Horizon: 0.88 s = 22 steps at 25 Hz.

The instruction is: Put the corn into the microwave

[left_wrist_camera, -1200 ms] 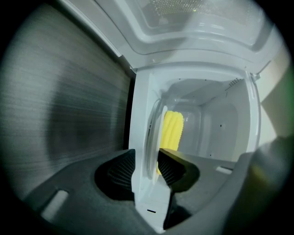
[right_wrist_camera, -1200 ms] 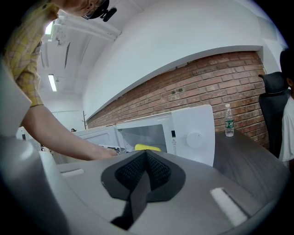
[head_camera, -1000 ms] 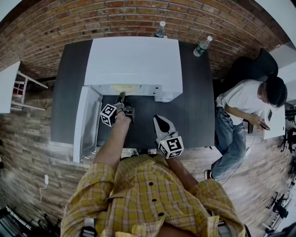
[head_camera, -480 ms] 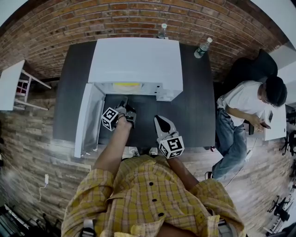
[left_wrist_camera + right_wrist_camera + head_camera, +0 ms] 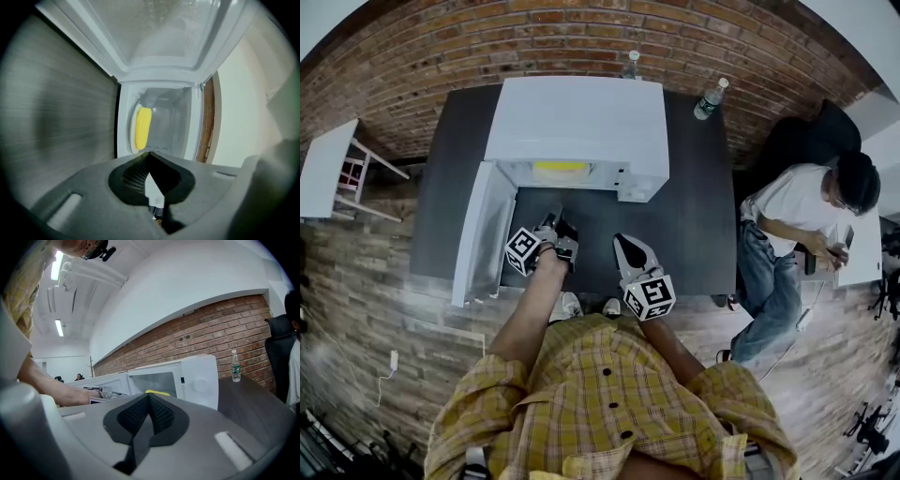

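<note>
The yellow corn [image 5: 560,167] lies on a white plate inside the white microwave [image 5: 577,117], whose door [image 5: 478,230] hangs open to the left. In the left gripper view the corn [image 5: 142,127] rests deep in the cavity, straight ahead of the jaws. My left gripper [image 5: 555,221] hovers over the black table in front of the opening, clear of the corn. Its jaws are closing and meet at the tips [image 5: 149,153] with nothing between them. My right gripper [image 5: 624,244] hangs shut and empty nearer the table's front edge. From it, the corn [image 5: 157,392] shows just past the gripper's tip [image 5: 149,396].
Two water bottles [image 5: 630,64] [image 5: 711,94] stand at the back of the black table [image 5: 698,211] against a brick wall. A person [image 5: 797,216] sits on a chair to the right. A white side table [image 5: 323,169] stands at the left.
My left gripper has drawn back from the microwave's opening toward the person and risen a little. The corn stays inside. The right gripper has barely shifted.
</note>
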{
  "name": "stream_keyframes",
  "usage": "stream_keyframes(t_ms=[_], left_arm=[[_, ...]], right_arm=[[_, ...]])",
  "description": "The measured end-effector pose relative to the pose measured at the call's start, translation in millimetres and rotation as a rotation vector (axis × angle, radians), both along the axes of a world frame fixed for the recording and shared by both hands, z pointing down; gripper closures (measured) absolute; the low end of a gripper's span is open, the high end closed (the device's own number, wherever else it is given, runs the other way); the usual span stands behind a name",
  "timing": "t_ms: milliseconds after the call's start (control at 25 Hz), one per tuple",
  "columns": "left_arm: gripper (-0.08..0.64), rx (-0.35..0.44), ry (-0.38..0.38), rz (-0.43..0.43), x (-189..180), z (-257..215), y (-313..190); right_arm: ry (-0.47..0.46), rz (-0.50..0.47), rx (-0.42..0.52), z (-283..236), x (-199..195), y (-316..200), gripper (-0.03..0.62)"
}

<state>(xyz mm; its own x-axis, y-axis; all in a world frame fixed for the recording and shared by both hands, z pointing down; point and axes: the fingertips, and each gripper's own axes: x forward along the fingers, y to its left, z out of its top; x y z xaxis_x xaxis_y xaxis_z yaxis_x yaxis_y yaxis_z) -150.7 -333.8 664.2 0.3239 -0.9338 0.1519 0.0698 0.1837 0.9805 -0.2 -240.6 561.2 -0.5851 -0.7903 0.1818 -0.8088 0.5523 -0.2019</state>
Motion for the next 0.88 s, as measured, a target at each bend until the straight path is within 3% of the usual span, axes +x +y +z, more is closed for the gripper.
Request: stream_keyframes(t_ms=[360,520,720,880], left_arm=[[0.565,0.18,-0.097,0.087,14,-52,31],[0.565,0.243,-0.188,0.14,20,-68,48],[0.565,0.262,-0.331,0.21,27,-75,70],[0.565,0.332,-0.485,0.265,32,-93,82]], right_arm=[[-0.028,0.002,-0.011,-4,2,12,0.591],[-0.048,-0.017,-0.01,-8,-1,15,0.589],[-0.057,-0.036,0.004,-14,-6,17,0.589],[-0.069,-0.045,0.007,-17,-7,16,0.589]])
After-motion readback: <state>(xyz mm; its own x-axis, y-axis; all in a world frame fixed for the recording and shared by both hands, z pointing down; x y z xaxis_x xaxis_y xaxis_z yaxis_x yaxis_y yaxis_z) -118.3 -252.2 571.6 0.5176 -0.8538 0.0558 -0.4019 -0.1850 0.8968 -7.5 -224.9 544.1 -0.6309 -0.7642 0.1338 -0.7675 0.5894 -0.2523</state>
